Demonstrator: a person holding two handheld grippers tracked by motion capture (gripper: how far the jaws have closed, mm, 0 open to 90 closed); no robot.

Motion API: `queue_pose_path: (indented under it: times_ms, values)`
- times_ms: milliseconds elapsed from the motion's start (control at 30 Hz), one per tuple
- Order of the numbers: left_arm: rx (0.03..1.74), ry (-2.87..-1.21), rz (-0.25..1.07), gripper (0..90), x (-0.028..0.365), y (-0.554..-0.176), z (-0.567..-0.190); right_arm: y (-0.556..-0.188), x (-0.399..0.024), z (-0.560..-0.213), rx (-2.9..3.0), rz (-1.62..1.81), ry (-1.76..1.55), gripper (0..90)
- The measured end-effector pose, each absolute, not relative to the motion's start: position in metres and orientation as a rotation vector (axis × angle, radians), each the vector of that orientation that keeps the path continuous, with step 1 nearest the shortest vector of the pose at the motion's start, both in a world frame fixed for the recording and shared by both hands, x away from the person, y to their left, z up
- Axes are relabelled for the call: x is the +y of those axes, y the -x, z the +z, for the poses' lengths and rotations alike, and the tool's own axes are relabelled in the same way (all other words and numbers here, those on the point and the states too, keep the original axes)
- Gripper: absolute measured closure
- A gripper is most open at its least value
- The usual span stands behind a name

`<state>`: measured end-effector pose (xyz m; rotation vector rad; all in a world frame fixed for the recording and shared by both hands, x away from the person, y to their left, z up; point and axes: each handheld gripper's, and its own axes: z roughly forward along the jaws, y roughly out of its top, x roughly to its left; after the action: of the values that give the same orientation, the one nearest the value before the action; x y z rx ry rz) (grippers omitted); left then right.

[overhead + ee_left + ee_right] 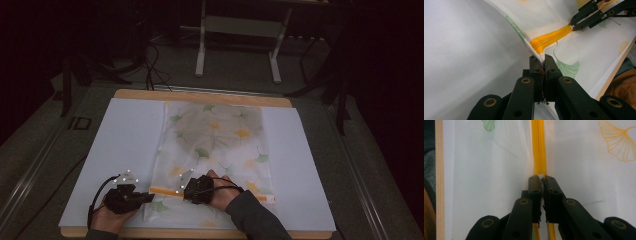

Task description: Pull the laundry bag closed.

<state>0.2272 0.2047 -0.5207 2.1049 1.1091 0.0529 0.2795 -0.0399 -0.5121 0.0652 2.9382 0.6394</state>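
Both grippers pinch a white mesh bag printed with green and yellow ginkgo leaves [216, 145], which lies flat on a white sheet [125, 145] over a wooden-edged table [200, 96].

High view: the bag sits mid-table, its orange zipper [165, 190] running across near the person's edge; the left gripper [149, 196] meets the bag's left corner and the right gripper [186, 189] sits on the zipper just beside it. Left gripper view: the left gripper [543, 61] has its jaws pressed together on the bag's corner [537, 55], just past the zipper's end [550, 38], lifting the fabric slightly; the right gripper [573, 26] clamps the zipper farther along. Right gripper view: the right gripper [541, 179] has its jaws closed on a small pale piece at the zipper [538, 147], likely the pull, with the table's wooden edge at left.
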Motion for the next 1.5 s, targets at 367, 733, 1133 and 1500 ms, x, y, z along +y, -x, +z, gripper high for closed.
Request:
queue_pose_path:
  times_ms: [367, 733, 1133, 1500]
  values:
    - [1.110, -2.104, 0.053, 87.9, 0.205, -0.227, -0.520, -0.280, -0.047, -0.512, 2.939, 0.631, -0.072, 84.9]
    - [1.108, -2.109, 0.054, 87.9, 0.205, -0.227, -0.520, -0.280, -0.054, -0.512, 2.939, 0.621, -0.078, 84.9]
    - [1.108, -2.108, 0.054, 87.9, 0.205, -0.227, -0.520, -0.281, -0.065, -0.511, 2.941, 0.602, -0.086, 85.0]
    - [1.112, -2.106, 0.054, 88.0, 0.206, -0.227, -0.520, -0.282, -0.072, -0.511, 2.939, 0.583, -0.094, 85.2]
